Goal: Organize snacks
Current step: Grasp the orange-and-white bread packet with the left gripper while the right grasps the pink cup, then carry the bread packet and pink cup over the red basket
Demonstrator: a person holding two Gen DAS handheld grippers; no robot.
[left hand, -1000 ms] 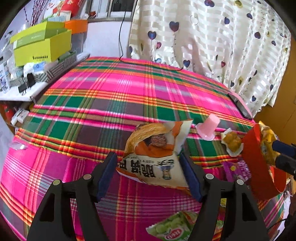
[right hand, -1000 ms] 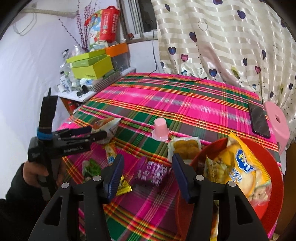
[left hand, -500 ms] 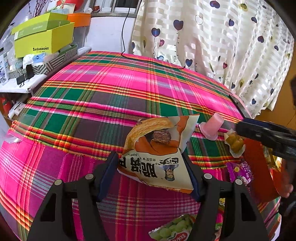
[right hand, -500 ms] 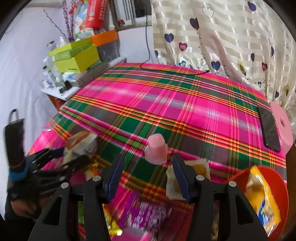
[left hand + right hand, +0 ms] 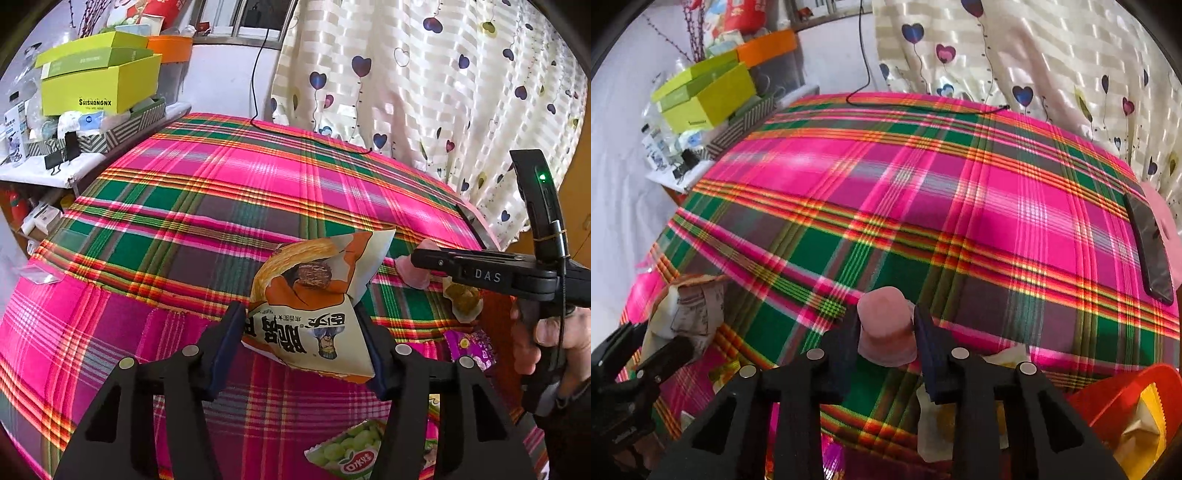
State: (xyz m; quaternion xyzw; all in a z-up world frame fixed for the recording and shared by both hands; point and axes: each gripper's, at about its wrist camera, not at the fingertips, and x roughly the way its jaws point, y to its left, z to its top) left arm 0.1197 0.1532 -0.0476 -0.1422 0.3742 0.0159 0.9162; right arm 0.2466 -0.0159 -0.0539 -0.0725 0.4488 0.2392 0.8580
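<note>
My left gripper [image 5: 301, 345] is shut on an orange and white snack bag [image 5: 314, 302] and holds it above the plaid tablecloth [image 5: 221, 192]. My right gripper [image 5: 886, 328] has its fingers on both sides of a pink jelly cup [image 5: 886, 326] that stands upside down on the cloth; the pads look in contact with it. In the left wrist view the right gripper [image 5: 417, 260] reaches in from the right over that cup [image 5: 415, 275]. A red bowl [image 5: 1108, 406] with a yellow packet [image 5: 1145, 424] sits at lower right.
A green grape packet [image 5: 347, 454], a purple packet [image 5: 471, 347] and a wrapped pastry [image 5: 461, 299] lie near the front edge. A black phone [image 5: 1148, 243] lies at the far right. Yellow-green boxes [image 5: 96, 81] stand on a side shelf. A black cable [image 5: 314, 136] crosses the back.
My right gripper has moved forward and down to the pink cup and narrowed around it. My left gripper still holds the snack bag, slightly raised and moved forward.
</note>
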